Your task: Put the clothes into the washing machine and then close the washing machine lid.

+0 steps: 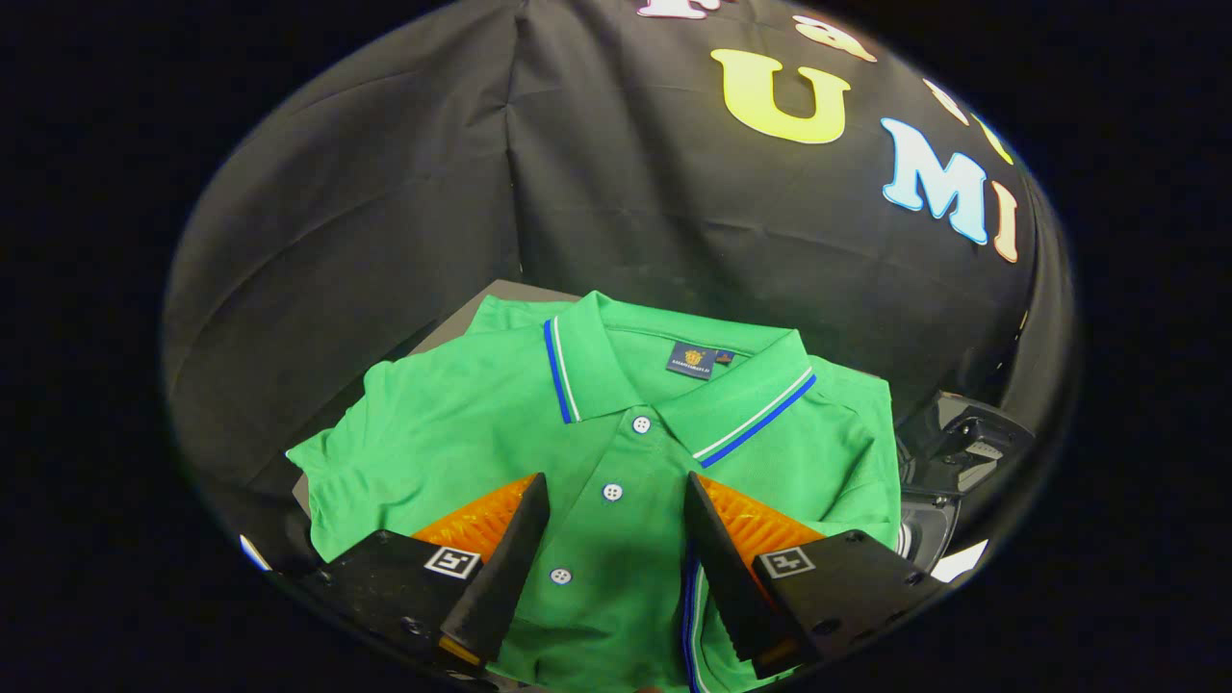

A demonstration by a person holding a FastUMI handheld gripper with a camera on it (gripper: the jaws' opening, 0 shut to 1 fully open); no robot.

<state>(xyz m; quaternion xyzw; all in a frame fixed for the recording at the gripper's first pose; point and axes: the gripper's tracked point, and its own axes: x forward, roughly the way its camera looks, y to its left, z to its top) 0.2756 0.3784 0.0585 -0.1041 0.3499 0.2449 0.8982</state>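
Gripper view: a folded green polo shirt (616,452) is seen lying flat on a grey surface (452,322), collar toward 12 o'clock, with the gripper (616,500) held over its button placket, fingers spread apart and clamped on nothing. At 3 o'clock of the shirt a dark machine part (953,452), possibly the washing machine, is partly seen. The task is judged barely begun: grasping, loading and lid closing all remain.

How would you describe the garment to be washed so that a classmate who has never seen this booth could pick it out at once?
In front of the black cloth wall, a dark surface holds a folded green polo shirt. The open tool hovers over its button placket, one finger on each side. Its bright green fabric, blue-and-white striped collar and white buttons set it apart from the dark machine part beside it.
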